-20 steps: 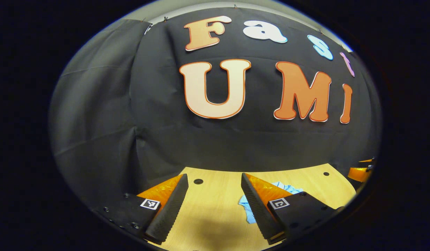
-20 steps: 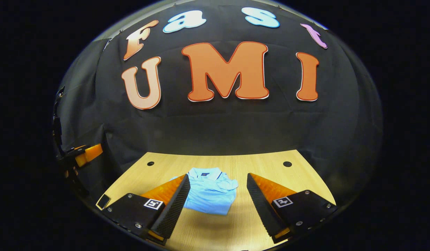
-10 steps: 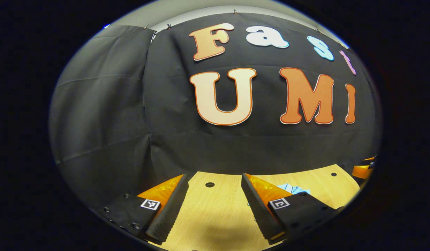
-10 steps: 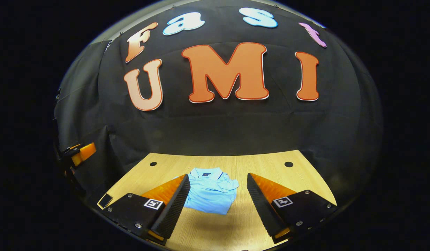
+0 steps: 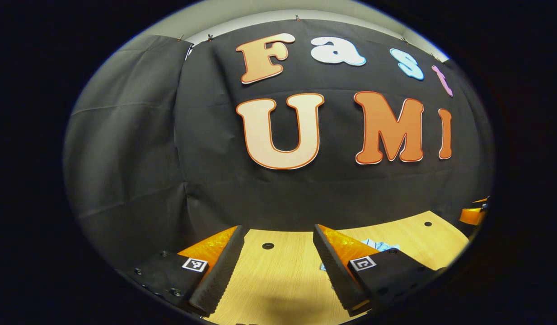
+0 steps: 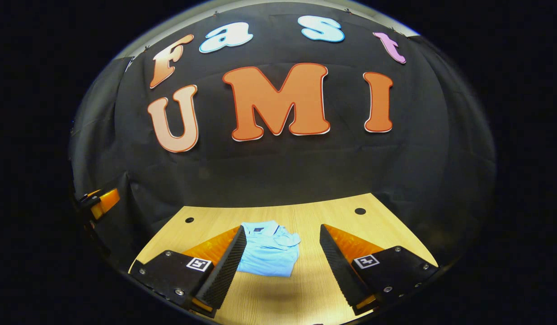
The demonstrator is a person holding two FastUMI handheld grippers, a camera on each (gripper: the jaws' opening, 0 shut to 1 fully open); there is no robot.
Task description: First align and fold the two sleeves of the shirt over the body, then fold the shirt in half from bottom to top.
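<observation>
With both tongs [image 5: 276,266] [image 6: 280,266] wide and empty, the folded shirt [image 6: 269,248] at lower centre could spring open unpressed.

Shirt [image 6: 269,249]: light blue, plain, dark-trimmed collar. Desk [image 6: 305,216]: pale yellow wood grain, dark round holes. Booth wall [image 6: 283,167]: black cloth. Marker tags on tool bodies: black-and-white squares.

Right tongs [image 6: 283,259] held apart above the bench [image 6: 332,216], nothing gripped; folded light-blue shirt [image 6: 269,250] laid flat just ahead.
</observation>
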